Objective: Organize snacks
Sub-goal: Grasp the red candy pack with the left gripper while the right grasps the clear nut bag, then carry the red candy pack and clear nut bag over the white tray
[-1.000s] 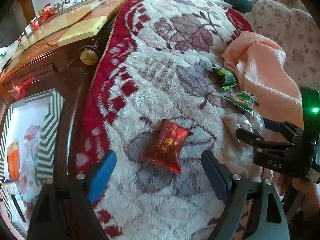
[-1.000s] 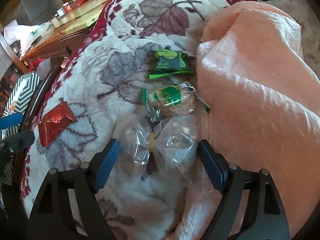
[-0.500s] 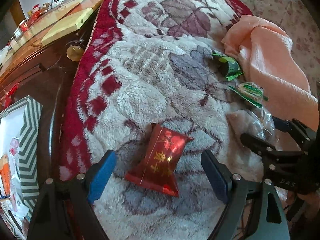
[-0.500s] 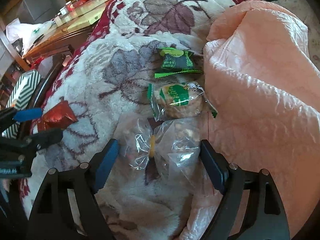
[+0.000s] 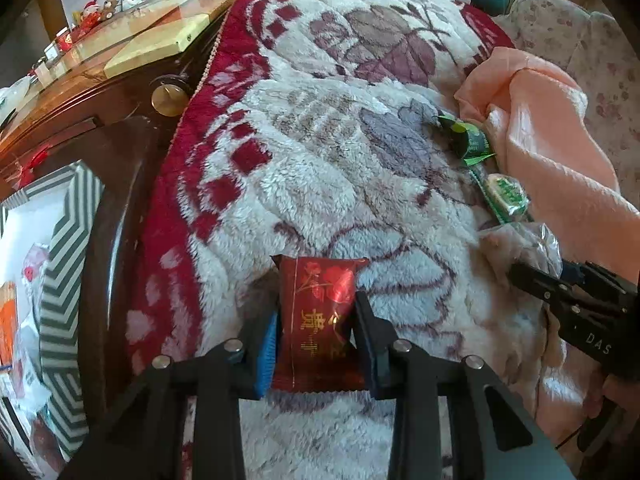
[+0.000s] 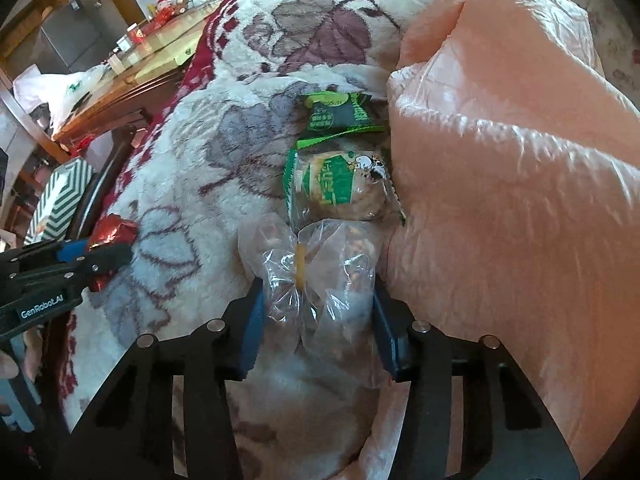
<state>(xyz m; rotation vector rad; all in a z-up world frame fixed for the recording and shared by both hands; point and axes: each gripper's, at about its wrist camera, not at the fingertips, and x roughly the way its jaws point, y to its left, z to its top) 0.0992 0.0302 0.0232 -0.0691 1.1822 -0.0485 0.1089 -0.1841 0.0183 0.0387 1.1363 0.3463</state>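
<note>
- Closing on a red snack packet (image 5: 318, 320), the left tool (image 5: 316, 340) has its two pads against the packet's long sides; the jaws are narrowing and the packet sits upright between them on the fluffy blanket (image 5: 320, 160).
- That red packet is glossy foil with gold characters and a rose-like print, crimped flat at its top and bottom edges.
- Closing as well, the right tool (image 6: 318, 320) straddles a clear plastic bag (image 6: 320, 268); the pads touch the crinkled film on both sides.
- The clear bag is pinched at the middle by a yellow tie, bow-shaped, with brownish pieces dimly visible inside.
- Just beyond the bag lies a round pastry in a clear wrapper with a green label (image 6: 340, 188), touching the bag's far edge.
- Further on sits a dark green packet (image 6: 340, 114) with bright green crimped edges, just beside the pastry.
- Both green-wrapped snacks lie against a peach-coloured cloth (image 6: 500, 160) heaped on the right.
- The blanket is white with grey and maroon leaves and a red checked border.
- Left of the blanket, lower down, stands a box with green and white stripes (image 5: 60, 260), holding some packets.
</note>
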